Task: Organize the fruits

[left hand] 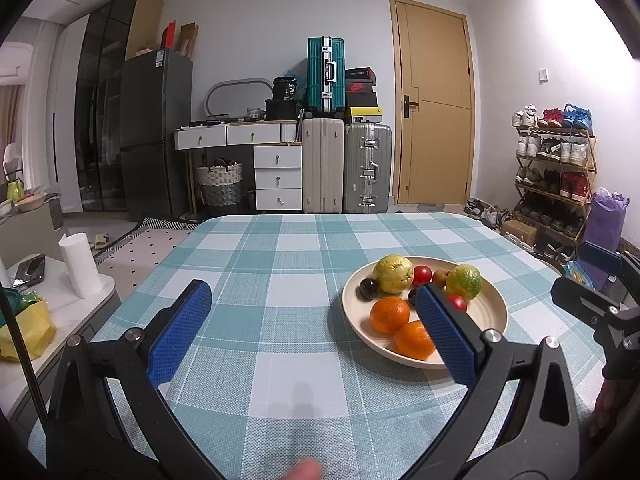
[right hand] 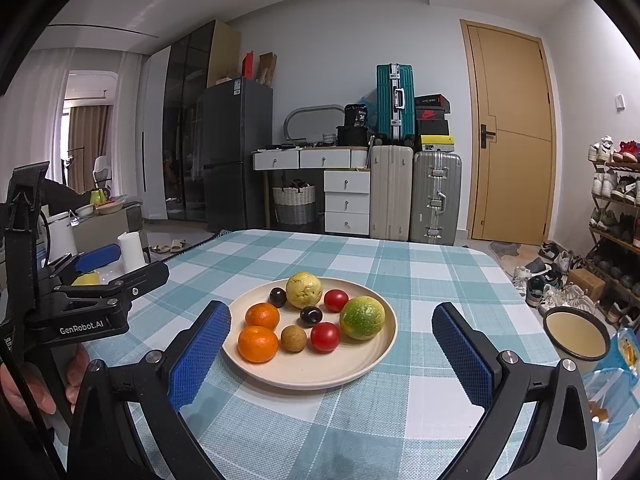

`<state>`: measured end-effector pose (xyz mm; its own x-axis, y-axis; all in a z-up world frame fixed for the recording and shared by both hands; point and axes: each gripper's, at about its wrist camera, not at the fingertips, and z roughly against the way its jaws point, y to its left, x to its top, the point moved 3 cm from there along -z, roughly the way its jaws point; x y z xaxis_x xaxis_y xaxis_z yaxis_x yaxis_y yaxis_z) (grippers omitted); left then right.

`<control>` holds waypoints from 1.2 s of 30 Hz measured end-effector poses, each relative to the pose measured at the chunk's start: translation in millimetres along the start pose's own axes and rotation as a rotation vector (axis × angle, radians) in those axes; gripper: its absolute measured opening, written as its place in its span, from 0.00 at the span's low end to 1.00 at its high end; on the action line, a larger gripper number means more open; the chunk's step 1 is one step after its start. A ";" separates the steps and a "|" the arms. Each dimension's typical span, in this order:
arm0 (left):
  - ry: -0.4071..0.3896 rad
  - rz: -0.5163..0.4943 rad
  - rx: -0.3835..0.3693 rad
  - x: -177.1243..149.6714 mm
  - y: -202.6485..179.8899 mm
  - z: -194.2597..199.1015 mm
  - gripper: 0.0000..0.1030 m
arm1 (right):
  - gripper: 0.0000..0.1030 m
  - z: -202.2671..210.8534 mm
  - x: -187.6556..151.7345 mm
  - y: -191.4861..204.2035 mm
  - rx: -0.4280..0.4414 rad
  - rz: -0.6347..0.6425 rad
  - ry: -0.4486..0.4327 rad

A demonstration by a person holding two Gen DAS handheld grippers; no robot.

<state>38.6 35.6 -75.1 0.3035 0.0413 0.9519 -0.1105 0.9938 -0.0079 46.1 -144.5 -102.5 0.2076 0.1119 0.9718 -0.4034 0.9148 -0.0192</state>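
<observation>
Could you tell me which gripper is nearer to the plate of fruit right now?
Right. The right gripper is open and faces the plate squarely, which sits between its fingers. The left gripper, also open, points past the plate's left side.

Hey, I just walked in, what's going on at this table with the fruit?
A person holds a two-finger gripper in each hand above a checked tablecloth. Both the left gripper and the right gripper are open and empty. All the fruit in view sits on one cream plate: two oranges, two red tomatoes, two dark plums, a yellow guava, a green-orange citrus and a small brown fruit. Nothing is being held right now.
</observation>
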 end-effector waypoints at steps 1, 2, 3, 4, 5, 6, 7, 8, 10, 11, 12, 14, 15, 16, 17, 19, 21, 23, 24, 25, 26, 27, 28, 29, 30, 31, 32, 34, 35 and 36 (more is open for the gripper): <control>0.000 0.000 -0.001 -0.1 -0.1 0.0 0.99 | 1.00 0.1 -0.1 0.0 0.000 0.000 0.001; 0.000 0.000 -0.001 -0.5 -0.7 -0.4 0.99 | 1.00 0.1 -0.1 0.0 0.000 0.000 0.001; -0.001 -0.001 -0.001 0.1 0.1 0.1 0.99 | 1.00 0.2 0.0 0.0 0.001 0.000 0.000; 0.000 -0.001 -0.002 0.0 0.1 0.0 0.99 | 1.00 0.2 0.0 -0.1 0.001 0.000 0.000; 0.000 -0.001 -0.002 -0.1 0.0 0.0 0.99 | 1.00 -0.2 -0.1 0.0 0.001 0.000 0.000; -0.001 -0.001 -0.001 0.0 0.1 0.2 0.99 | 1.00 0.3 -0.1 0.1 0.000 0.000 0.000; 0.000 -0.001 -0.002 0.0 0.0 0.1 0.99 | 1.00 0.2 0.0 0.1 0.001 0.000 -0.001; 0.000 -0.001 -0.003 -0.1 -0.1 0.1 0.99 | 1.00 0.1 0.0 0.0 0.001 0.001 0.000; 0.000 -0.001 -0.003 -0.3 -0.4 0.1 0.99 | 1.00 -0.4 0.0 0.3 0.002 0.001 0.000; 0.000 -0.001 -0.004 -0.4 -0.6 0.2 0.99 | 1.00 -0.5 0.0 0.4 0.002 0.000 0.000; -0.001 -0.001 -0.003 -0.3 -0.4 0.3 0.99 | 1.00 -0.5 0.1 0.5 0.002 0.001 0.001; -0.001 -0.001 -0.003 -0.3 -0.5 0.0 0.99 | 1.00 -0.8 0.1 0.7 0.002 0.001 0.000; 0.000 -0.001 -0.003 -0.7 -1.0 -0.5 0.99 | 1.00 -0.5 0.1 0.4 0.002 0.001 0.001; 0.000 -0.001 -0.003 -0.4 -0.4 0.3 0.99 | 1.00 -0.4 0.1 0.4 0.002 0.001 0.000; 0.000 -0.001 -0.004 -0.4 -0.4 0.1 0.99 | 1.00 -0.4 0.1 0.4 0.002 0.001 0.000; 0.000 -0.002 -0.005 -0.8 -1.1 -0.2 0.99 | 1.00 -0.4 0.1 0.4 0.002 0.001 0.000; 0.000 -0.001 -0.005 -0.5 -1.1 0.2 0.99 | 1.00 -0.4 0.1 0.4 0.002 0.001 0.000; 0.001 -0.001 -0.005 -0.5 -1.1 0.2 0.99 | 1.00 -0.9 0.1 0.5 0.002 0.001 0.001; 0.000 -0.001 -0.004 -0.5 -1.1 0.3 0.99 | 1.00 -0.5 0.1 0.4 0.002 0.001 0.001; 0.000 -0.001 -0.005 -0.5 -1.1 0.3 0.99 | 1.00 -0.4 0.1 0.4 0.002 0.001 0.001; 0.000 -0.001 -0.005 -0.5 -1.1 0.3 0.99 | 1.00 -0.4 0.1 0.3 0.002 0.001 0.001; 0.000 -0.001 -0.005 -0.4 -1.1 0.2 0.99 | 1.00 -0.5 0.2 0.4 0.002 0.001 0.001; 0.000 -0.001 -0.006 -0.4 -1.0 0.3 0.99 | 1.00 -0.5 0.1 0.3 0.002 0.001 0.001; 0.001 -0.001 -0.011 -1.0 -2.0 0.0 0.99 | 1.00 -0.7 0.1 0.5 0.002 0.000 0.001; 0.000 -0.003 -0.013 -0.9 -3.2 0.4 0.99 | 1.00 -0.5 0.2 0.4 0.002 0.001 0.001; 0.001 -0.004 -0.013 -1.1 -3.8 0.1 0.99 | 1.00 -0.4 0.2 0.4 0.002 0.001 0.001; 0.001 -0.002 -0.013 -1.2 -3.9 0.2 0.99 | 1.00 -0.7 0.2 0.6 0.002 0.001 0.001; 0.000 -0.002 -0.013 -1.1 -4.0 0.3 0.99 | 1.00 -0.5 0.2 0.3 0.002 0.001 0.001; 0.001 -0.003 -0.013 -1.2 -4.3 0.1 0.99 | 1.00 -0.4 0.2 0.3 0.002 0.001 0.001; 0.000 -0.003 -0.013 -1.2 -3.9 0.3 0.99 | 1.00 -0.5 0.2 0.3 0.002 0.000 0.001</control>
<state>38.4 31.7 -76.1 0.3042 0.0387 0.9518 -0.0974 0.9952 -0.0093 46.5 -144.0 -102.4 0.2082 0.1126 0.9716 -0.4051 0.9141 -0.0191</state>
